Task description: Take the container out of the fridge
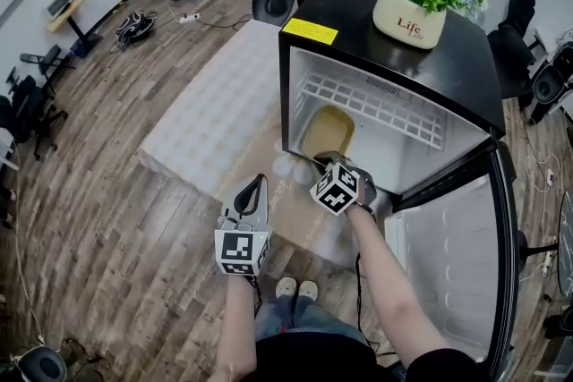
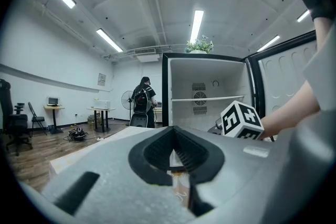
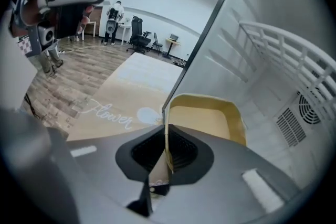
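A: Right hand-held gripper (image 1: 324, 158) (image 3: 167, 139): state?

B: Reached into the open fridge (image 1: 358, 4); jaws nearly together, clenched on the near wall of the yellow container (image 1: 328, 131) (image 3: 205, 118); one pad inside the rim, one outside.

A: Where is the container?

B: At the bottom of the fridge compartment, left side, under the white wire shelf (image 1: 376, 107); open top facing up.

A: Left hand-held gripper (image 1: 253, 191) (image 2: 176, 136)?

B: Outside the fridge, just beside the right one, above the pale mat (image 1: 224, 121); jaws closed tip to tip, nothing between them; pointed toward the fridge opening.

A: Surroundings?

B: Fridge door (image 1: 452, 264) swung wide at the right; potted plant (image 1: 410, 13) on the fridge top; wood floor (image 1: 116, 192) around the mat.
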`<state>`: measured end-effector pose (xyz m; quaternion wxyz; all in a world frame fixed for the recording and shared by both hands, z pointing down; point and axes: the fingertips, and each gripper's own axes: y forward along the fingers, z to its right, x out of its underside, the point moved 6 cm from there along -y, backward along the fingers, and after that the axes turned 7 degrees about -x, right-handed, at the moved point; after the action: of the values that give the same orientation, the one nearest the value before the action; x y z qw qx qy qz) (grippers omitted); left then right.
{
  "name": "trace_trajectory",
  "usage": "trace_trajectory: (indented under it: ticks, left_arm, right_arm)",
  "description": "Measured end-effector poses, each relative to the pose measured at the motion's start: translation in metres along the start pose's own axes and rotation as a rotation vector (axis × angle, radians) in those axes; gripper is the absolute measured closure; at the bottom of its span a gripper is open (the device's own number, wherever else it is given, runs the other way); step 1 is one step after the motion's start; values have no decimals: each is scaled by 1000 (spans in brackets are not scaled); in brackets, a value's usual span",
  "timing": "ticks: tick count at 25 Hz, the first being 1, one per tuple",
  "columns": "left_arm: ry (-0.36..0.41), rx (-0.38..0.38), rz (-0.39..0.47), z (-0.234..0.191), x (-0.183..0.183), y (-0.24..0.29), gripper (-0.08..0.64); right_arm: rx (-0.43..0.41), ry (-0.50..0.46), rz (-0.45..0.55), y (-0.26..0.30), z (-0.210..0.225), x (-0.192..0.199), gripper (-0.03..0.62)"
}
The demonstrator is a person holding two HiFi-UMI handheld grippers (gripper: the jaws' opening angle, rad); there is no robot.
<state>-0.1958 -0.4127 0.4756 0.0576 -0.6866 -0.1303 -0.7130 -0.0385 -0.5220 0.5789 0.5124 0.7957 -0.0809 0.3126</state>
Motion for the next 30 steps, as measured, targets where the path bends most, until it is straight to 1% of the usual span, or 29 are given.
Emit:
trace_trajectory:
  ticks: [4, 9, 11, 14, 18, 22, 25, 30]
  left_arm:
    - [1, 4, 17, 3, -4, -7, 555]
    - [6, 8, 34, 14, -11, -12, 555]
    - [7, 14, 39, 14, -15, -12, 555]
    - [11, 28, 52, 14, -21, -12, 555]
    - [15, 50, 71, 22, -29, -10, 555]
    - [24, 75, 91, 34, -39, -8, 555]
    - [33, 91, 110, 42, -46, -7, 555]
    - [43, 106, 131, 50, -56, -8, 555]
  right_arm:
    - [5, 53, 118, -27, -25, -5, 568]
    - [48, 145, 327, -79, -38, -8, 568]
    - [72, 154, 391, -99, -42, -14, 568]
    - [111, 134, 472, -127, -54, -27, 568]
    - [130, 167, 631, -166, -67, -35, 568]
    - [175, 219, 768, -202, -72, -29, 568]
    - [224, 266, 861, -223, -72, -18, 568]
    - [301, 376, 981, -250, -66, -5, 568]
